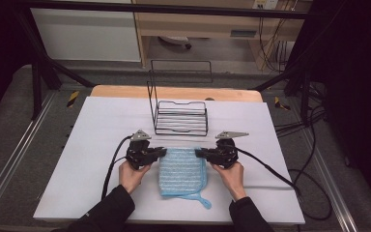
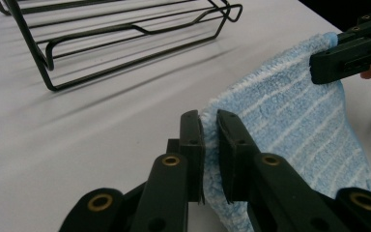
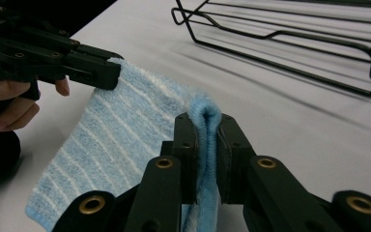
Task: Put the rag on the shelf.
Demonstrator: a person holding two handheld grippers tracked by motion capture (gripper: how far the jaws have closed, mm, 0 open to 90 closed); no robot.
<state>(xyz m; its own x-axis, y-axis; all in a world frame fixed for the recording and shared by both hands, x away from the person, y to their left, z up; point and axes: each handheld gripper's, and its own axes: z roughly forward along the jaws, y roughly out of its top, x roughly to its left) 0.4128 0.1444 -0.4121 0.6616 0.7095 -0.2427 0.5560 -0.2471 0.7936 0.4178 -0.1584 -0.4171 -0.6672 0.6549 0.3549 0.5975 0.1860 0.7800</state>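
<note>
Black wire rack [image 1: 181,117] on white table [image 1: 92,145]

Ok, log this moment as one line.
left gripper: shut on towel | right gripper: shut on towel | wire rack: behind, untouched

You have a light-blue terry cloth towel with pale stripes [image 1: 182,170], looped and fuzzy, its rolled hem softer still. Your left tool [image 2: 210,145] and right tool [image 3: 205,145] are matt black plastic with dull brass-coloured rivets. The black wire rack [image 1: 180,117] on the far side looks like thin coated metal with a slight sheen. The desk [image 1: 92,145] wears a smooth, matt white sheet; bare wood shows at its far edge.
</note>
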